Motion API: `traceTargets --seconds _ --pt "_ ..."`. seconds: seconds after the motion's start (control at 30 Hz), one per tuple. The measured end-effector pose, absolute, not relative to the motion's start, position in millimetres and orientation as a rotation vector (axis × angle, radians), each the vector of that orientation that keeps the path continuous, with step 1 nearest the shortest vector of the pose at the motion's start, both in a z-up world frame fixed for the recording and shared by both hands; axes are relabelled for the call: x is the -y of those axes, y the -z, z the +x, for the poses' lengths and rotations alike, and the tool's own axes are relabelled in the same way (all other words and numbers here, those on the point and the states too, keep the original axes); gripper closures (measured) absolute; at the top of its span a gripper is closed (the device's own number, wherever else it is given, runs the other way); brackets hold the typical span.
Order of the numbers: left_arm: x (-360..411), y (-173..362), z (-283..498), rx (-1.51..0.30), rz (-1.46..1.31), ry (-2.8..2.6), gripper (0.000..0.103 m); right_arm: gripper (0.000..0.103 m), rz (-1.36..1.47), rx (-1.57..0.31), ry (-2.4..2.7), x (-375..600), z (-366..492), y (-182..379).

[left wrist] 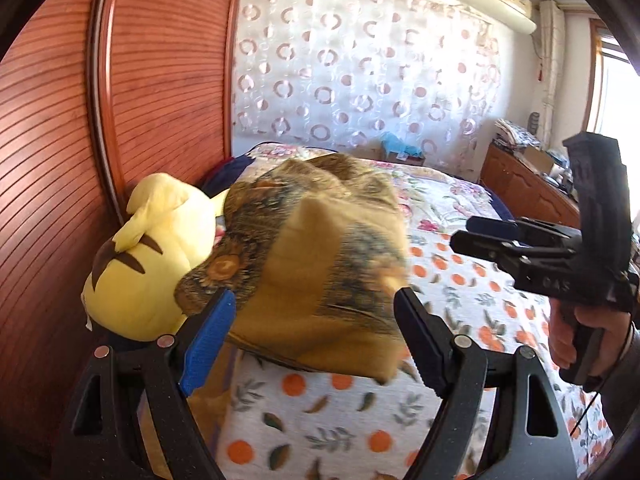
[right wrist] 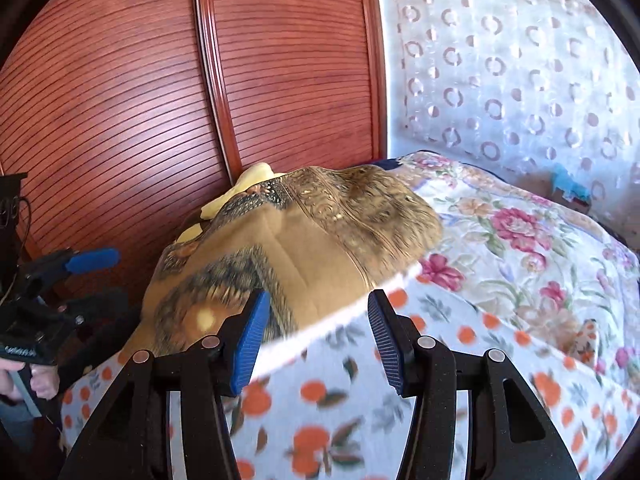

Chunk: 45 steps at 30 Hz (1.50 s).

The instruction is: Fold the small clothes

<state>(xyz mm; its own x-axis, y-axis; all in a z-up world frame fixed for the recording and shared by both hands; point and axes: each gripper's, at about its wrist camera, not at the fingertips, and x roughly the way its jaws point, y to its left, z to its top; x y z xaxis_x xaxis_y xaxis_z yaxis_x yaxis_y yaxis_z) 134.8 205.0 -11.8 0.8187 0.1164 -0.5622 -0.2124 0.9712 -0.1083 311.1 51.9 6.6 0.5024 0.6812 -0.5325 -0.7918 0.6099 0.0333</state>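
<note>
A tan garment with dark feathery print (left wrist: 312, 248) lies bunched on the bed's near left corner; it also shows in the right wrist view (right wrist: 304, 248). My left gripper (left wrist: 314, 312) is open, its jaws spread on either side of the garment's near edge, not gripping it. My right gripper (right wrist: 318, 316) is open just short of the garment's near right edge, over the orange-print sheet. The right gripper also shows in the left wrist view (left wrist: 468, 234), off to the right above the bed. The left gripper shows at the left edge of the right wrist view (right wrist: 92, 272).
The bed has an orange-print sheet (left wrist: 460, 300) and a floral quilt (right wrist: 520, 240) behind. A yellow plush toy (left wrist: 148, 256) sits left of the garment against the red wooden wardrobe (left wrist: 140, 100). A wooden cabinet (left wrist: 528, 188) stands at the far right; a patterned curtain (left wrist: 360, 72) hangs behind.
</note>
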Motion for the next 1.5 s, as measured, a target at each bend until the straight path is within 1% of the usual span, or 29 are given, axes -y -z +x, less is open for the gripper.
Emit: traceTargets --seconds 0.2,0.4,0.47,0.63,0.97,1.2,1.5 --pt "-170 0 123 -0.568 -0.143 -0.13 0.021 0.043 -0.191 -0.505 -0.845 -7 258 -18" --pt "-134 -5 110 -0.551 -0.101 -0.091 0.021 0.035 -0.15 -0.484 -0.78 36 213 -22" --pt "-124 -5 107 -0.548 -0.087 -0.075 0.021 0.031 -0.135 -0.477 -0.755 50 198 -23" --pt "-94 -5 95 -0.55 -0.055 -0.009 0.021 0.026 -0.113 -0.443 -0.668 79 157 -27" --pt "-45 -15 74 -0.547 -0.051 0.071 0.021 0.025 -0.054 -0.422 -0.514 135 75 -44" --pt "-26 -37 60 -0.502 -0.045 0.069 0.021 0.025 -0.005 -0.372 -0.433 164 26 -65" --pt "-7 -64 46 -0.459 -0.024 0.078 0.021 0.025 0.02 -0.322 -0.36 180 -11 -79"
